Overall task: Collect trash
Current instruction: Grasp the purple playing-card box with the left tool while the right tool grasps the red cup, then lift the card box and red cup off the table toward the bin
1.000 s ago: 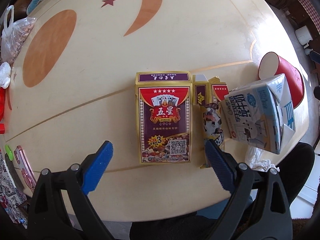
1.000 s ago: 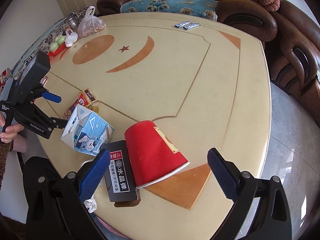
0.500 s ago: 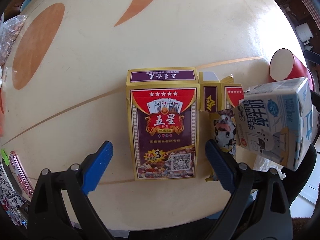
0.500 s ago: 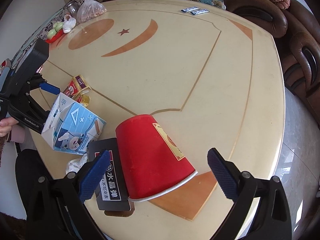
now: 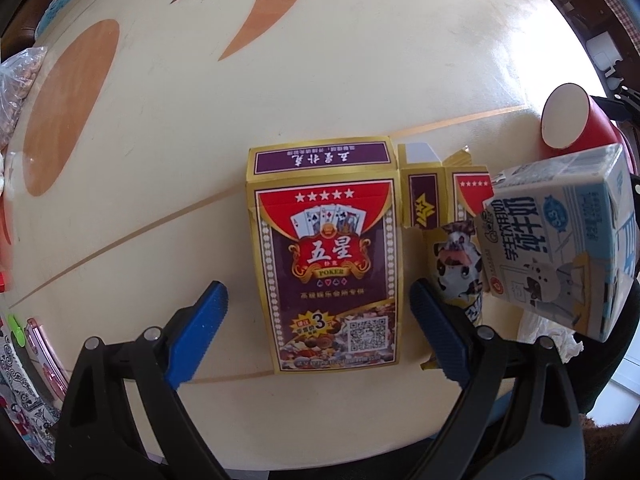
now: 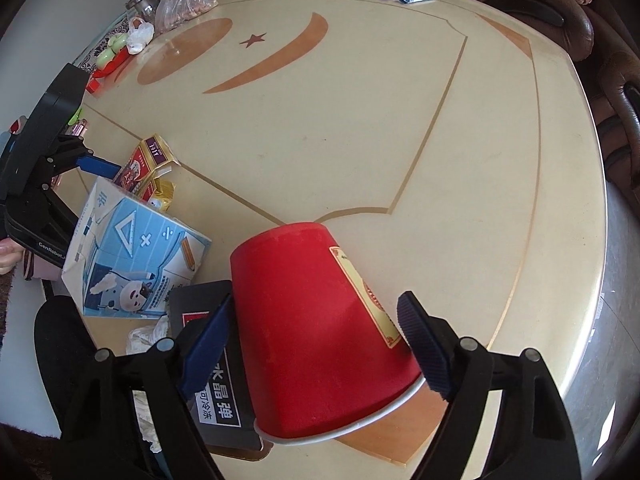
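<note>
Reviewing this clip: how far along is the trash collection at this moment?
Nothing looks collected: no bin or bag for it shows. In hand: the right tongs are open around the tipped red paper cup; the left tongs are open around the flattened playing-card box. Left on the table: milk carton, black packet, crumpled tissue, small wrapper.

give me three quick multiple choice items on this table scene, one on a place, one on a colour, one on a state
1. What lies between the left gripper's fingers?
A playing-card box
B plastic bag
C sachets

2. The paper cup is
A blue
B red
C green

3. The right gripper is
A shut on the cup
B open around the cup
D out of view

Key: 1 A, the playing-card box lies flat between the blue pads. 2 B, its wall is red. 3 B, the pads stand on either side of the lying cup, without squeezing it.
</note>
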Action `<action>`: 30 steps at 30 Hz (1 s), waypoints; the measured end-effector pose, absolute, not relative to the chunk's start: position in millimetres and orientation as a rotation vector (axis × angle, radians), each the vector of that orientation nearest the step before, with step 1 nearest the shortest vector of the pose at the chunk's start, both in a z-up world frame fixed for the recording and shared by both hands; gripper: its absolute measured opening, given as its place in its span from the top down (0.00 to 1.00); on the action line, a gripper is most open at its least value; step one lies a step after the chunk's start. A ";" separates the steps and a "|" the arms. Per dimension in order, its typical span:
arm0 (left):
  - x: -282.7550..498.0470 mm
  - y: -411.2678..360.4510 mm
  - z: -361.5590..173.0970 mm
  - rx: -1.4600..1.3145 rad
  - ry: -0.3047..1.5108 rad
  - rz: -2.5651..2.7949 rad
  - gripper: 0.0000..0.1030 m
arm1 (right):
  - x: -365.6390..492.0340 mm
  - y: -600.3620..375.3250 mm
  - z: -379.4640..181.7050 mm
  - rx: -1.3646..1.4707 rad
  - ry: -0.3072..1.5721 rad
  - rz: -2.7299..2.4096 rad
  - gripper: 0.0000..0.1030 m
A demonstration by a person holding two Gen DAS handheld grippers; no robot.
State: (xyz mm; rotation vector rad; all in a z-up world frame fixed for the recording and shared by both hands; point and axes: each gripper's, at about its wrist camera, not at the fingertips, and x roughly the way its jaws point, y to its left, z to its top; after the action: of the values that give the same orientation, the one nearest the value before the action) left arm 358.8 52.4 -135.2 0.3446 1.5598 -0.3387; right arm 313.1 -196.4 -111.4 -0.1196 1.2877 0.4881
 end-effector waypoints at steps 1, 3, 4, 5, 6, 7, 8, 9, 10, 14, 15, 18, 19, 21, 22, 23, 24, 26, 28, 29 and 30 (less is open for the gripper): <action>356.3 47.0 -137.2 0.350 1.555 -0.344 0.17 | 313.2 -196.6 -111.6 -0.116 1.289 0.489 0.24; 349.3 38.2 -138.2 0.357 1.549 -0.351 0.21 | 313.1 -195.8 -111.6 -0.121 1.290 0.489 0.24; 346.3 34.8 -135.5 0.360 1.548 -0.354 0.24 | 313.3 -195.6 -111.6 -0.120 1.292 0.487 0.24; 345.8 32.4 -135.1 0.363 1.547 -0.357 0.26 | 313.2 -195.2 -111.2 -0.121 1.293 0.485 0.25; 344.9 30.1 -134.6 0.365 1.546 -0.358 0.29 | 312.8 -194.6 -110.7 -0.124 1.291 0.482 0.25; 344.0 27.4 -134.2 0.362 1.542 -0.356 0.34 | 311.8 -194.0 -109.9 -0.128 1.289 0.480 0.27; 343.8 25.7 -133.7 0.360 1.541 -0.354 0.36 | 310.7 -193.2 -108.9 -0.129 1.289 0.478 0.31; 344.4 24.4 -132.1 0.357 1.541 -0.353 0.40 | 309.8 -192.5 -107.8 -0.127 1.291 0.478 0.33; 343.7 22.1 -132.7 0.348 1.543 -0.351 0.40 | 309.0 -192.0 -106.8 -0.123 1.294 0.480 0.37; 342.3 19.8 -135.2 0.324 1.543 -0.344 0.40 | 304.0 -191.3 -102.9 -0.129 1.280 0.463 0.38; 341.9 22.3 -136.5 0.320 1.539 -0.340 0.40 | 303.3 -192.2 -101.1 -0.119 1.274 0.464 0.38; 342.5 33.4 -126.8 0.303 1.527 -0.332 0.40 | 303.1 -197.6 -90.1 -0.094 1.244 0.449 0.38; 341.8 34.5 -124.8 0.302 1.519 -0.329 0.40 | 303.9 -200.2 -86.2 -0.085 1.232 0.440 0.38; 342.1 49.5 -113.1 0.293 1.510 -0.320 0.40 | 306.1 -206.2 -80.0 -0.073 1.218 0.411 0.38; 341.2 52.7 -108.4 0.288 1.504 -0.311 0.40 | 307.0 -208.7 -77.1 -0.074 1.209 0.397 0.38; 340.3 54.9 -104.5 0.283 1.498 -0.305 0.40 | 307.4 -210.6 -74.0 -0.074 1.202 0.387 0.38; 339.7 56.8 -102.1 0.276 1.492 -0.300 0.40 | 307.2 -212.0 -70.9 -0.073 1.195 0.378 0.38; 333.1 61.7 -85.4 0.264 1.478 -0.285 0.40 | 305.6 -213.7 -63.2 -0.079 1.179 0.361 0.38; 327.8 65.2 -76.5 0.256 1.462 -0.281 0.40 | 302.2 -213.5 -55.1 -0.085 1.164 0.355 0.38; 324.4 66.6 -71.7 0.256 1.452 -0.279 0.40 | 299.7 -212.5 -51.1 -0.090 1.157 0.354 0.38; 317.6 68.4 -64.6 0.258 1.440 -0.278 0.40 | 296.5 -211.6 -47.4 -0.095 1.150 0.353 0.38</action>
State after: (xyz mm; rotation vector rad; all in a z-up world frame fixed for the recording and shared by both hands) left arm 317.6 68.4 -64.6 0.2578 1.4396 -0.2777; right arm 296.5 -211.6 -47.4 -0.0953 1.1498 0.3533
